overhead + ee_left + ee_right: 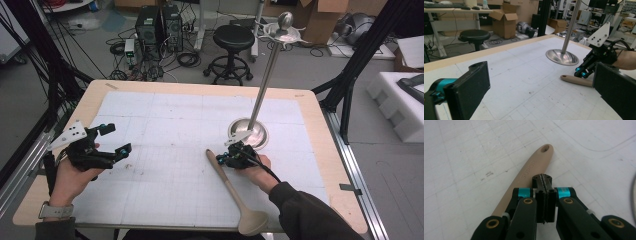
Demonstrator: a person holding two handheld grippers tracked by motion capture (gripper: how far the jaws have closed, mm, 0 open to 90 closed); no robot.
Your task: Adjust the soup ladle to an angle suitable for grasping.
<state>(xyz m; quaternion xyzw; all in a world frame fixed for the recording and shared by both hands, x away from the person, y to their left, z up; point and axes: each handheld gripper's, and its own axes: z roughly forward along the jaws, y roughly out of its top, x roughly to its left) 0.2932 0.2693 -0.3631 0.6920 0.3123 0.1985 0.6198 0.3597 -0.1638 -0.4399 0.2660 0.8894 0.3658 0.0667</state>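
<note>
A beige spoon (pixel 231 187) lies on the white grid mat, its bowl at the near edge and its handle pointing away. Its handle end has a hole (pixel 545 148). My right gripper (pixel 220 159) sits low beside the upper handle, jaws shut with nothing between them; in the right gripper view its tips (pixel 542 179) hang just over the spoon handle (pixel 529 171). My left gripper (pixel 116 139) is held at the mat's left side, open and empty. In the left gripper view its fingers (pixel 469 87) stand wide apart, with the spoon handle (pixel 576 80) and right gripper (pixel 584 71) beyond.
A metal stand with a round dish base (pixel 248 132) and a tall pole (pixel 267 70) rises just behind my right gripper. The wooden table edge (pixel 200 87) frames the mat. A black stool (pixel 232 40), boxes and cables are on the floor beyond.
</note>
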